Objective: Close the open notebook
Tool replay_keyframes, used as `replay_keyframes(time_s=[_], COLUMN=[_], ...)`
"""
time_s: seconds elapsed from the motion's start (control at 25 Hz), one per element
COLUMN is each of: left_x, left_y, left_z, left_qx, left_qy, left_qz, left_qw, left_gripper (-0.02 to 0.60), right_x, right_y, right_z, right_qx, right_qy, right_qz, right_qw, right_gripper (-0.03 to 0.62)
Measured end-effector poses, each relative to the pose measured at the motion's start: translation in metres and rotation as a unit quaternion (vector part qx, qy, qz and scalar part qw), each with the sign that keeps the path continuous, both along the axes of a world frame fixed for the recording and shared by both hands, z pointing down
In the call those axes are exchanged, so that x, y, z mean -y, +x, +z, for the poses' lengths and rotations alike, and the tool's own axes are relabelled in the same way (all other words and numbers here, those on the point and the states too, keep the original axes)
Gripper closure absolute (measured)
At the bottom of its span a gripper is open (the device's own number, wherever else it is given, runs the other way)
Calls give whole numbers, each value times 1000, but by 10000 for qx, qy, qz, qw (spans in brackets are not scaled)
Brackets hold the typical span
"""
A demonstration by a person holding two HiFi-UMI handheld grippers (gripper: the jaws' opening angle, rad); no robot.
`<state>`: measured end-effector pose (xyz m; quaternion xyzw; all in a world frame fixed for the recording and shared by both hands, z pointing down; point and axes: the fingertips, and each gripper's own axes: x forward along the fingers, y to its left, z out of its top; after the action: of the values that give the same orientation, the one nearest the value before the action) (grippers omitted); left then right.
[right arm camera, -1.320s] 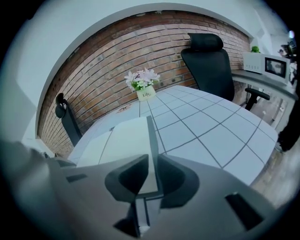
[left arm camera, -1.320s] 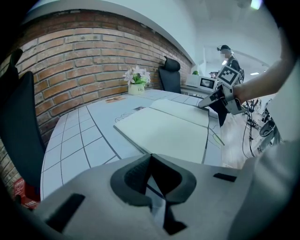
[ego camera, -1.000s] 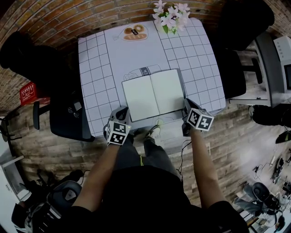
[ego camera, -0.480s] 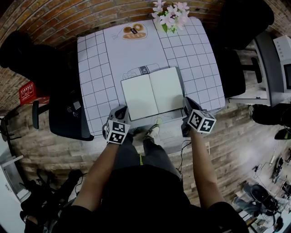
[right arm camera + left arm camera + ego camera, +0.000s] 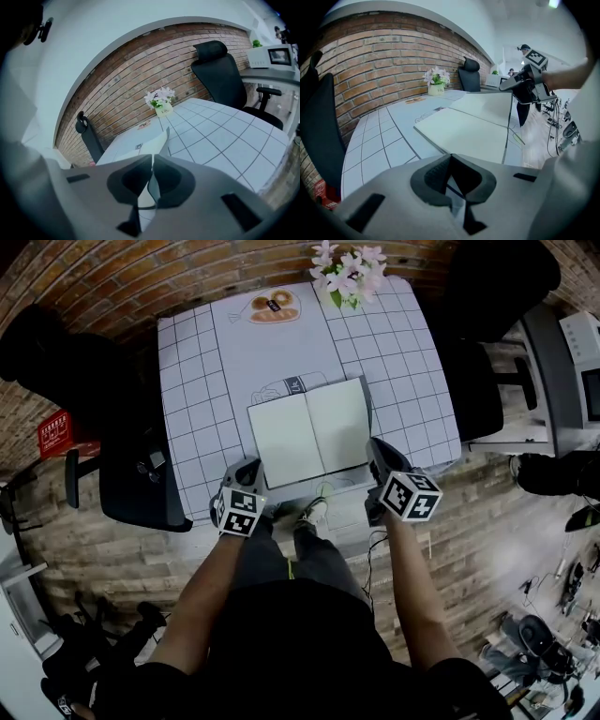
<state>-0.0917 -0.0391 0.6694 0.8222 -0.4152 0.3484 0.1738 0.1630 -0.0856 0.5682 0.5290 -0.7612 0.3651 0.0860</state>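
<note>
An open notebook with blank white pages lies on the grid-patterned table. My right gripper is at its near right corner, and its jaws are opening slightly. In the right gripper view the right gripper still pinches the right cover, which stands lifted off the table. My left gripper rests at the near left edge. In the left gripper view the left gripper looks shut, its tips against the notebook. Whether it grips the cover I cannot tell.
A pot of pale flowers stands at the table's far edge, with a food picture printed on the cloth beside it. Black chairs stand left and right of the table. A desk with a device is at far right.
My right gripper has risen and drifted inward to the left, lifting the notebook's right cover off the table. The left gripper has stayed put.
</note>
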Motion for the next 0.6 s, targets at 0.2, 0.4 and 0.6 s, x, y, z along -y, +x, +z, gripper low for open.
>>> replay_keyframes(time_s=[0.2,0.4,0.6], left_x=[1,0,0], left_y=[1,0,1], left_z=[0,0,1], left_qx=[-19,-35,-47], left_qy=[-15,-28,-17], left_qz=[9,18,28], left_qw=[10000,10000,10000], left_gripper=[557,557,557], right_x=[-1,-6,-9], right_y=[-11,-29,-44], right_z=[-10,-21,-29], right_qx=[-73,-219,-240], right_qy=[132,293,409], right_qz=[-144,-378,-555], right_qw=[9998,9986,9973], right_gripper=[566,565,563])
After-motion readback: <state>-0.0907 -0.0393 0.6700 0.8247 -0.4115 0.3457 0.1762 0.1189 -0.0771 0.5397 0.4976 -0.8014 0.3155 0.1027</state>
